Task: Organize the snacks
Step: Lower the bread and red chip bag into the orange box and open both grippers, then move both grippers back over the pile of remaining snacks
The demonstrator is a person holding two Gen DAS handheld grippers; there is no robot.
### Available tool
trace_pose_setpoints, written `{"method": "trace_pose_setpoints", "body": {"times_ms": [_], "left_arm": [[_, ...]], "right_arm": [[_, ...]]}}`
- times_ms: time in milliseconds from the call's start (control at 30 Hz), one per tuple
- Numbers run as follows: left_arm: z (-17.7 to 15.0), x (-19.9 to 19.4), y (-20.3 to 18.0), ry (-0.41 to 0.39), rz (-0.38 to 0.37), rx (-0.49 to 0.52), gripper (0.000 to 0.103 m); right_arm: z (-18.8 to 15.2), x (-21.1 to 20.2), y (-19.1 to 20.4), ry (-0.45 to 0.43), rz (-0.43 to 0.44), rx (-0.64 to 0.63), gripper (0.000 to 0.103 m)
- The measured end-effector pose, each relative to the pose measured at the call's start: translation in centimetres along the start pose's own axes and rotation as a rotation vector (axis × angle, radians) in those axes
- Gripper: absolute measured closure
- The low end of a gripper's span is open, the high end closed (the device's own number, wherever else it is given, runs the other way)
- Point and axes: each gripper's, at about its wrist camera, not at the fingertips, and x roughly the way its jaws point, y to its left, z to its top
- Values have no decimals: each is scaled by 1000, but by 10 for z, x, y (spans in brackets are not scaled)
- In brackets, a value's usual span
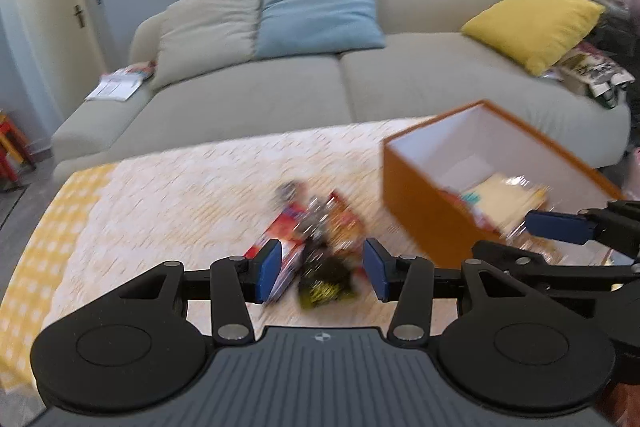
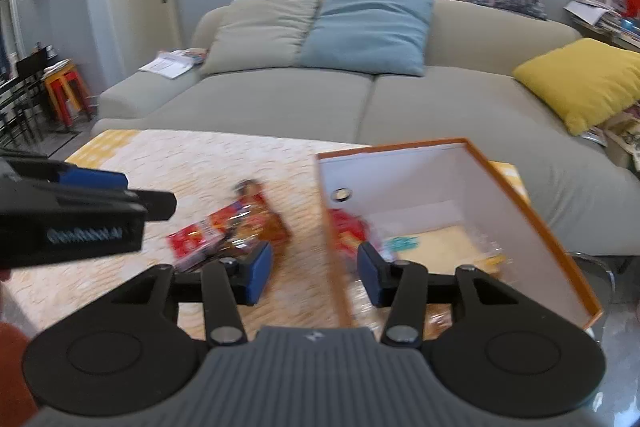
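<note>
Snacks (image 1: 316, 247): loose heap of packets, red, orange and one dark with yellow print, on the patterned tablecloth (image 1: 160, 195), just left of the orange box (image 1: 420, 223); blurred, so count uncertain.

Left gripper (image 1: 322, 269): jaws parted, nothing between the pads, poised over the near edge of the heap.

Right gripper (image 2: 314, 273): jaws parted and empty, straddling the near wall of the box.

Box contents: several packets already inside, red and pale yellow.

Handling note: likely best to lower the left gripper onto one packet only, pinch a flat edge rather than the crinkled middle, lift clear of the rim, and keep both grippers apart over the box.
</note>
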Motion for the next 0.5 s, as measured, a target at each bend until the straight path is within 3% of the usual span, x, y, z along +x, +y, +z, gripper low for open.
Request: {"method": "trace_pose_setpoints", "body": {"times_ms": [233, 500], "left_arm": [[-34, 12, 34, 77, 86, -50, 47], [-58, 23, 69, 109, 84, -133, 47]], "right_arm": [[-23, 13, 36, 82, 57, -48, 51], [-34, 33, 67, 143, 80, -88, 50]]}}
